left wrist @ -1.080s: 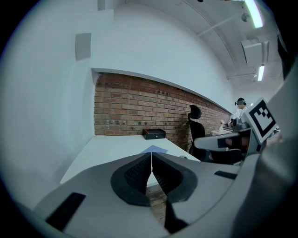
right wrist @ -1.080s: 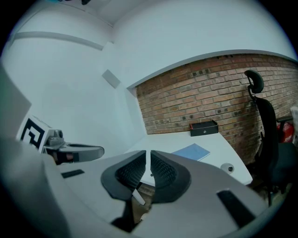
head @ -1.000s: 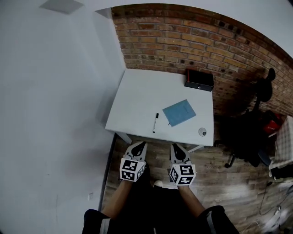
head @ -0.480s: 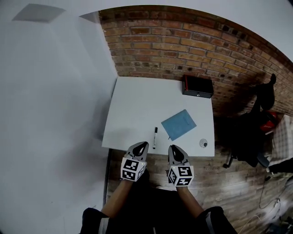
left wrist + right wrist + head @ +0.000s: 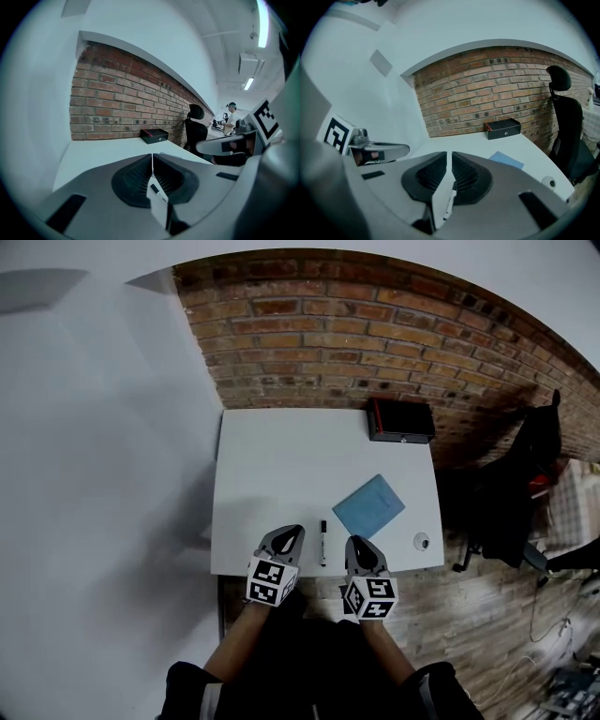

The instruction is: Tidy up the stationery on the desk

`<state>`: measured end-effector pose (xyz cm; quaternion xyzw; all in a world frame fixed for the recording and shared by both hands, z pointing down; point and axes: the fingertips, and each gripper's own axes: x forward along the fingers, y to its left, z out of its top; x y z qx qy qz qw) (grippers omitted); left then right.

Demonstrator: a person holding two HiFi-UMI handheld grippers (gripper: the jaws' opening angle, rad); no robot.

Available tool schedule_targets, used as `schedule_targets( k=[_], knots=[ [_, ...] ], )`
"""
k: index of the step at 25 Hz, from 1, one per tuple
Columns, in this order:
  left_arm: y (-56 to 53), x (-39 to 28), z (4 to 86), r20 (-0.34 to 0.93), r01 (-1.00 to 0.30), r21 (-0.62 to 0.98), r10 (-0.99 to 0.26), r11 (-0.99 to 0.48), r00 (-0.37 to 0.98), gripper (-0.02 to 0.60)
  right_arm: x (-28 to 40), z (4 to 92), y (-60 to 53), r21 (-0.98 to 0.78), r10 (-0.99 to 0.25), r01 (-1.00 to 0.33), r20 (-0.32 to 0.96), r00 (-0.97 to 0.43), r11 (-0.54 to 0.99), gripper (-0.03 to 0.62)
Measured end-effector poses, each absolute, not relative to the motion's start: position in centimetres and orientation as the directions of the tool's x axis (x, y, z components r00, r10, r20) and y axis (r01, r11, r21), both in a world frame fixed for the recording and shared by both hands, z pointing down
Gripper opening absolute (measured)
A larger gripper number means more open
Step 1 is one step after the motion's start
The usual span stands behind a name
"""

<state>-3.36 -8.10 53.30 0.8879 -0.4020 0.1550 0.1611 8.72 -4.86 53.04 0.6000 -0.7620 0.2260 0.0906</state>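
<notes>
Two grippers, both with jaws pressed together and nothing between them: my left gripper [image 5: 292,533] and right gripper [image 5: 356,544] sit side by side at the near edge of the white desk [image 5: 272,456]. The marker pen [image 5: 322,542] lies flat on the desk between the two tips, close to that near edge. Its long axis runs straight away from me toward the brick wall [image 5: 375,343], with the dark end facing the wall. The blue notebook [image 5: 368,505] is just right of the pen and further in, skewed to the desk edges. The black box [image 5: 400,420] is at the far right corner by the wall. There's a small round item [image 5: 422,541] near the right front corner; I can't tell what it is.
</notes>
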Motion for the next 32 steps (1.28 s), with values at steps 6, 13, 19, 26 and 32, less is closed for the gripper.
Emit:
schedule_targets(
  k=[6,13,19,26,32],
  knots=[
    [-11.2,-4.7,54.0,0.399,-0.704,0.170,-0.605,-0.690,0.689,0.018,8.1,54.4,-7.6,-0.236,-0.887,-0.969,0.429,-0.171,0.072,0.033],
    [-13.0,-4.2,54.4,0.394,-0.645,0.176,-0.547,-0.744,0.739,0.018,9.1,55.5,-8.4,-0.241,-0.882,-0.970,0.462,-0.098,-0.018,0.064],
    [-14.5,-2.7,55.3,0.400,-0.610,0.178,-0.510,-0.772,0.762,0.020,12.0,56.7,-8.3,-0.234,-0.872,-0.968,0.488,-0.034,-0.093,0.085],
    [-16.5,0.5,56.7,0.443,-0.544,0.171,-0.429,-0.821,0.787,0.063,15.1,58.7,-10.1,-0.250,-0.863,-0.953,0.505,0.019,-0.168,0.098],
    [-18.3,4.0,57.9,0.480,-0.476,0.178,-0.346,-0.861,0.806,0.098,18.1,60.1,-11.0,-0.250,-0.840,-0.932,0.534,0.094,-0.263,0.115]
  ],
)
